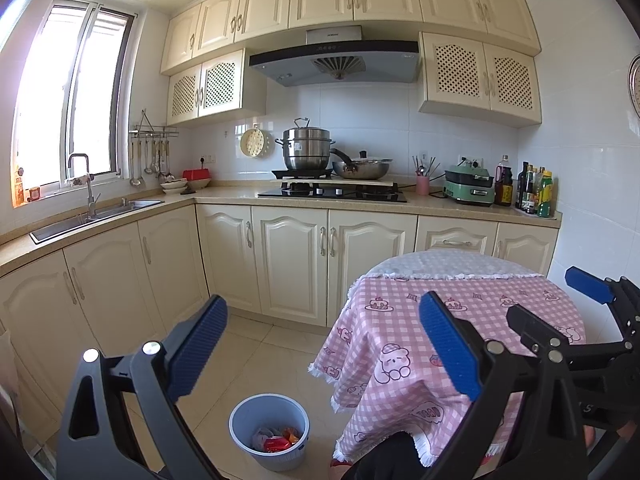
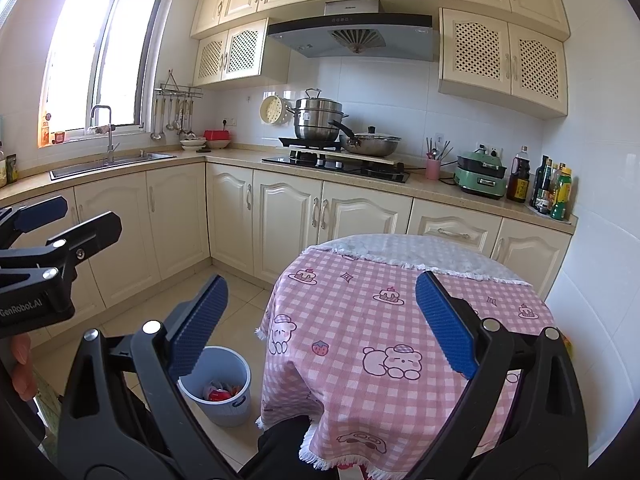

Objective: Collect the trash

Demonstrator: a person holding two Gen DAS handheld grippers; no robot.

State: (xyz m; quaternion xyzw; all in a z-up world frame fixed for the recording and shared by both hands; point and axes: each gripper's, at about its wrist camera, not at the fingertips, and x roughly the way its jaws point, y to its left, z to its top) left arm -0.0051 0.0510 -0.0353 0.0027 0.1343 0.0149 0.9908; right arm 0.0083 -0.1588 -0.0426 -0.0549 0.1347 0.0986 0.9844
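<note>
Left gripper, right gripper: both spread wide, empty. Grey wastebasket on floor beside pink-checked round table, holding red can and wrappers. Cabinets behind.

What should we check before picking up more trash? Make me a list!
1. Left gripper open and empty: ok.
2. Right gripper open and empty: ok.
3. Bin upright on the floor beside the table: ok.
4. Room left in the bin: ok, trash only covers the bottom.
5. Trash left on the tablecloth: none visible.
6. Trash elsewhere on the floor: cannot tell, much is hidden by the grippers.
</note>
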